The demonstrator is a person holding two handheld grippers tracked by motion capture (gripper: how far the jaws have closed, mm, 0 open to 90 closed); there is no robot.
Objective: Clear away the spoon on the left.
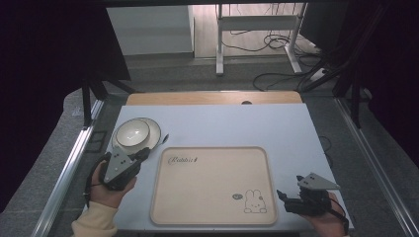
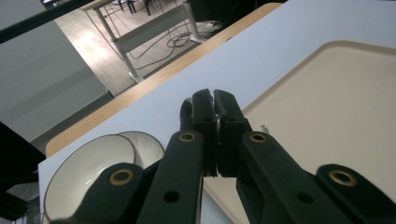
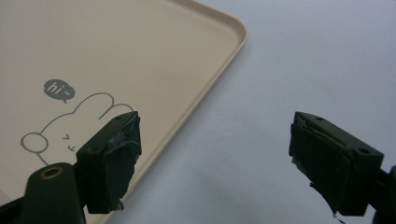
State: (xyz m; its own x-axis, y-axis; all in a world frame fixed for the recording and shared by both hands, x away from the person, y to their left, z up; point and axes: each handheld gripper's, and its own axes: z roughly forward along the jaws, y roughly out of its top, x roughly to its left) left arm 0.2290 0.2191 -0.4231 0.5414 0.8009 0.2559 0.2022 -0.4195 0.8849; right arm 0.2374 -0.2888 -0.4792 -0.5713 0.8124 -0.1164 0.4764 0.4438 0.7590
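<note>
The bowl (image 1: 132, 132), stacked on a plate (image 1: 153, 133) at ten o'clock of the tray (image 1: 212, 217), should be approached by the left hand-held gripper (image 1: 143, 154) only once its pressed-together jaws are spread; the right hand-held gripper (image 1: 289, 195) is held spread at the tray's four o'clock.

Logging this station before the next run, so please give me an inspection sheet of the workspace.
Surface: white table, wooden strip along the far edge.
Job's things: cream bowl on a plate, far left; beige rabbit-print tray in front, nothing on it.
Clutter: nothing seen.
Grippers: left tongs shut, empty, beside the bowl; right tongs open, empty, at the tray's right edge.
Cables: loose black cables on the floor beyond.
Surroundings: white desk frame, dark curtains at both sides.
</note>
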